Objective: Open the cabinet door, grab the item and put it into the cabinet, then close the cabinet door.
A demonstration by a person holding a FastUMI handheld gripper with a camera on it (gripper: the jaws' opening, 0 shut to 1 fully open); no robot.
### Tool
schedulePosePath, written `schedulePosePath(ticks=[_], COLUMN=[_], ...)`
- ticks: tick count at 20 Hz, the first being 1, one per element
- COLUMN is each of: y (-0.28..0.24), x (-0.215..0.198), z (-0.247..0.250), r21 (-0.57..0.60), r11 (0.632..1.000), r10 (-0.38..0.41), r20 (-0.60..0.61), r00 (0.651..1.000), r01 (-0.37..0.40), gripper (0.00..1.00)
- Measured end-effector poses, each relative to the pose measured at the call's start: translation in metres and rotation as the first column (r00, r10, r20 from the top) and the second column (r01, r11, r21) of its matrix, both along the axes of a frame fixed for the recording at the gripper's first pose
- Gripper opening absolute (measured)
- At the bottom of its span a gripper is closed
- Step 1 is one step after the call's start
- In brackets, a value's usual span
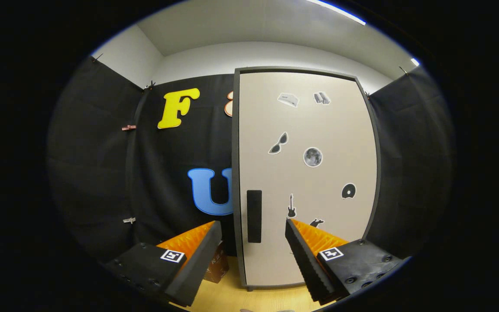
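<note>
Step in hand, as you should read it: opening, not yet begun. The cabinet door (306,173) stands shut, flush in its dark frame, stickers scattered over its pale face. Your gripper (254,229) faces it with the jaws spread wide and holding nothing; the dark handle (254,216) near the door's left edge shows in the gap between the fingers, just ahead of them.

Next move calls for bringing the jaws in on that handle, closing, then pulling the door out along its swing; hinges are probably on the right.

The item (217,264), a small brown box by the look of it, sits on the worktop (232,294) left of the cabinet, partly hidden behind the left finger.

Surface: light wood. Room: black cloth walls, white ceiling above.
</note>
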State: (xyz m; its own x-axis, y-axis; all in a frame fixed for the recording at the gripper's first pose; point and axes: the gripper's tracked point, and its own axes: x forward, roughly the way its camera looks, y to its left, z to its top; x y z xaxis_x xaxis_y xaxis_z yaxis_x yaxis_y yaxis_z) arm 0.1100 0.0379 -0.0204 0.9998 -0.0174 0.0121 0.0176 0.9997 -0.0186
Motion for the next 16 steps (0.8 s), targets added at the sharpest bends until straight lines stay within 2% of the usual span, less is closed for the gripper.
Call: schedulePosePath(ticks=[5, 9, 12, 14, 16], y=[-0.012, -0.014, -0.022, -0.025, -0.020], x=[0.059, 0.092, 0.106, 0.112, 0.116], z=[-0.021, -0.029, -0.027, -0.029, -0.034], r21=[-0.027, 0.036, 0.032, 0.010, 0.005], r11=[0.998, 0.997, 0.994, 0.993, 0.995], r10=[-0.065, -0.070, -0.105, -0.118, -0.104], r20=[-0.012, -0.017, 0.011, 0.015, 0.001], r00=[0.998, 0.997, 0.994, 0.993, 0.995], r01=[0.065, 0.071, 0.105, 0.118, 0.104], gripper=[0.97, 0.97, 0.93, 0.86, 0.86])
